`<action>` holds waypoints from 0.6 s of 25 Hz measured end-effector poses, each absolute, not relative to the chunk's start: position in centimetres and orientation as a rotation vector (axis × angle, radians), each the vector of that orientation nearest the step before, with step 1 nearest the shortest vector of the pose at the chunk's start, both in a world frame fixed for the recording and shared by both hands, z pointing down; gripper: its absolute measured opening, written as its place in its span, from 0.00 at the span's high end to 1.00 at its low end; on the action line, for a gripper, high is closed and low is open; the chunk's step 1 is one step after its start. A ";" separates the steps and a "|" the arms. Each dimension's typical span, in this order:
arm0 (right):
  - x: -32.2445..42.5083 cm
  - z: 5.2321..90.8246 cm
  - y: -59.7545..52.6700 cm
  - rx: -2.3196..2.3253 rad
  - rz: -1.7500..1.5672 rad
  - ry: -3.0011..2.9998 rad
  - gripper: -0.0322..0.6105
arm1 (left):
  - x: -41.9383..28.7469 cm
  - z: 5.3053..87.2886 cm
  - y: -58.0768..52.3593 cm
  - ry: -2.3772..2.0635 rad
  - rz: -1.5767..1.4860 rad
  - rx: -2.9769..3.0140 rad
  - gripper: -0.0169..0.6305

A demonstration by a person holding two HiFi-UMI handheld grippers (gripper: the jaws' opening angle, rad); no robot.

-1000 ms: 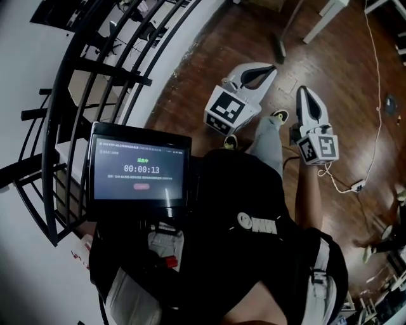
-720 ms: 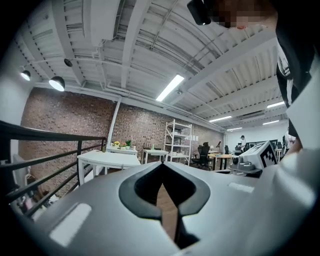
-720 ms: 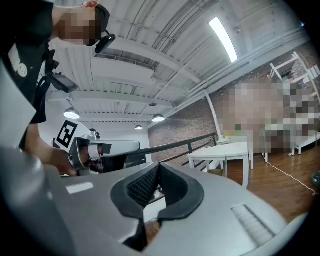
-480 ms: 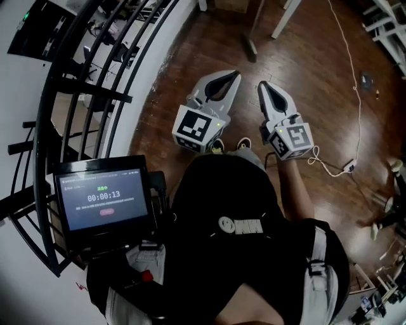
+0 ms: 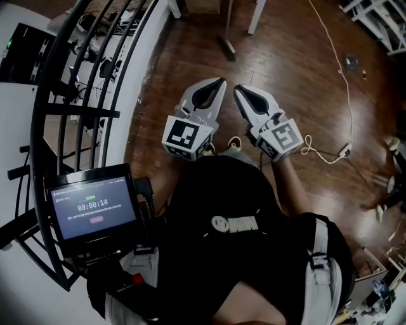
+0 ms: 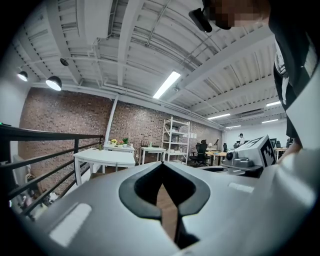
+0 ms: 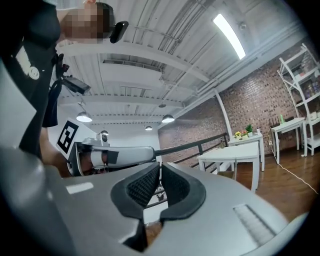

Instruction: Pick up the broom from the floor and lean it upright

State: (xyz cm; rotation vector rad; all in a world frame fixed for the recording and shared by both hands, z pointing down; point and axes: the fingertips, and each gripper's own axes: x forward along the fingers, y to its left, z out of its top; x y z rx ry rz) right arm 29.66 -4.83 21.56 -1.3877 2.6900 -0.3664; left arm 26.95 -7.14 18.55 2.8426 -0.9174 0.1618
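The broom (image 5: 226, 39) lies on the dark wooden floor at the top of the head view, thin pale handle running up, dark head nearest me. It lies between the white table legs (image 5: 256, 16). My left gripper (image 5: 221, 80) and right gripper (image 5: 238, 88) are held side by side in front of my body, pointing toward the broom and well short of it. Both are shut with nothing between the jaws. In the left gripper view the left gripper (image 6: 162, 165) has its pads together; in the right gripper view the right gripper (image 7: 159, 165) does too.
A black metal railing (image 5: 82, 108) curves along the left, beyond it a lower level. A white cable (image 5: 346, 95) trails over the floor at right. A tablet screen (image 5: 92, 206) hangs at my chest. White tables (image 6: 102, 157) stand ahead by a brick wall.
The head view has swung so the broom and both grippers sit nearer its middle. The two grippers have drawn closer together and stayed shut.
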 end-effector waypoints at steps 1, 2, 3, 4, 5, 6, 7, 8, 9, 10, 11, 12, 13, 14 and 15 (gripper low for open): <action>29.5 21.5 -4.6 -1.384 -0.374 2.688 0.94 | 26.8 18.6 -6.9 -0.919 0.173 2.844 0.95; 29.5 21.4 -4.3 -1.387 -0.372 2.687 0.94 | 26.9 18.7 -6.6 -0.913 0.182 2.861 0.95; 29.6 21.2 -4.0 -1.394 -0.363 2.688 0.94 | 27.1 18.7 -6.3 -0.901 0.191 2.890 0.95; 29.7 20.9 -3.7 -1.401 -0.348 2.690 0.94 | 27.6 18.6 -5.9 -0.886 0.194 2.914 0.95; 29.8 20.6 -3.4 -1.404 -0.330 2.693 0.95 | 28.0 18.5 -5.4 -0.870 0.186 2.925 0.95; 30.0 20.4 -3.0 -1.408 -0.319 2.693 0.94 | 28.5 18.2 -4.9 -0.856 0.172 2.928 0.95; 30.3 20.5 -2.7 -1.414 -0.319 2.689 0.94 | 28.8 18.0 -4.6 -0.849 0.164 2.931 0.95; 30.6 20.6 -2.6 -1.420 -0.320 2.688 0.94 | 29.1 17.9 -4.4 -0.850 0.170 2.937 0.95; 30.8 20.7 -2.7 -1.422 -0.318 2.692 0.94 | 29.4 17.8 -4.5 -0.854 0.179 2.942 0.95; 31.0 20.6 -3.0 -1.424 -0.314 2.697 0.94 | 29.7 17.6 -4.7 -0.857 0.173 2.942 0.95; 31.1 20.4 -3.3 -1.424 -0.311 2.701 0.94 | 29.9 17.3 -4.9 -0.857 0.154 2.935 0.95; 31.2 20.0 -3.6 -1.424 -0.306 2.702 0.94 | 30.0 17.0 -5.2 -0.857 0.144 2.929 0.95; 31.1 19.8 -4.0 -1.423 -0.299 2.703 0.94 | 29.9 16.9 -5.6 -0.857 0.152 2.926 0.95; 30.9 19.8 -4.5 -1.428 -0.293 2.698 0.95 | 29.6 17.1 -6.0 -0.857 0.164 2.925 0.95; 30.6 20.1 -4.9 -1.437 -0.290 2.689 0.95 | 29.1 17.4 -6.4 -0.857 0.161 2.922 0.95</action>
